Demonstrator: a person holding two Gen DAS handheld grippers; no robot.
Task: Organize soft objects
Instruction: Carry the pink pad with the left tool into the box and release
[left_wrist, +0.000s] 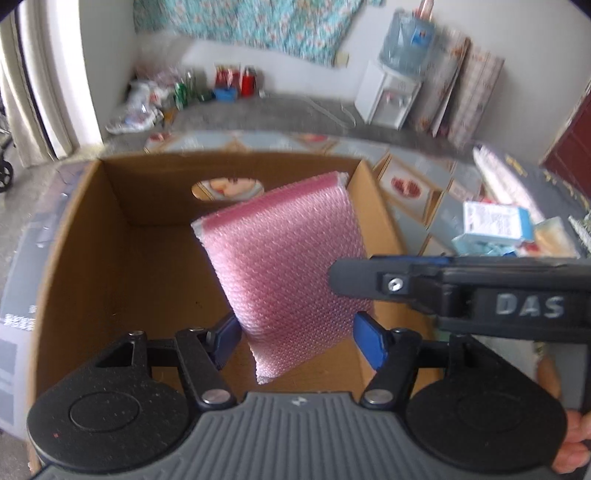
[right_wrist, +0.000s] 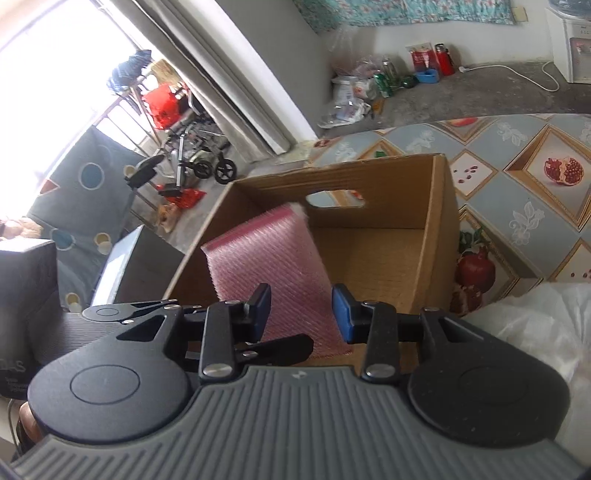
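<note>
Bubble wrap (left_wrist: 284, 266), pinched in both the left claw (left_wrist: 295, 341) and right claw (right_wrist: 301, 314), hangs over the bare cardboard box (left_wrist: 74, 258), not yet dropped; other items wait on the tabletop (right_wrist: 517, 221).

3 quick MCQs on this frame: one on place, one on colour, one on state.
1. Where is the pad?
A. over the box
B. on the floor
C. on the water cooler

2. Pad colour?
A. green
B. pink
C. yellow

3. The box is:
A. taped shut
B. crushed flat
C. open-topped

1 A: the pad is seen against the inside of the box.
2 B: its bubble skin is pink.
3 C: the box's inner walls and floor show from above.
</note>
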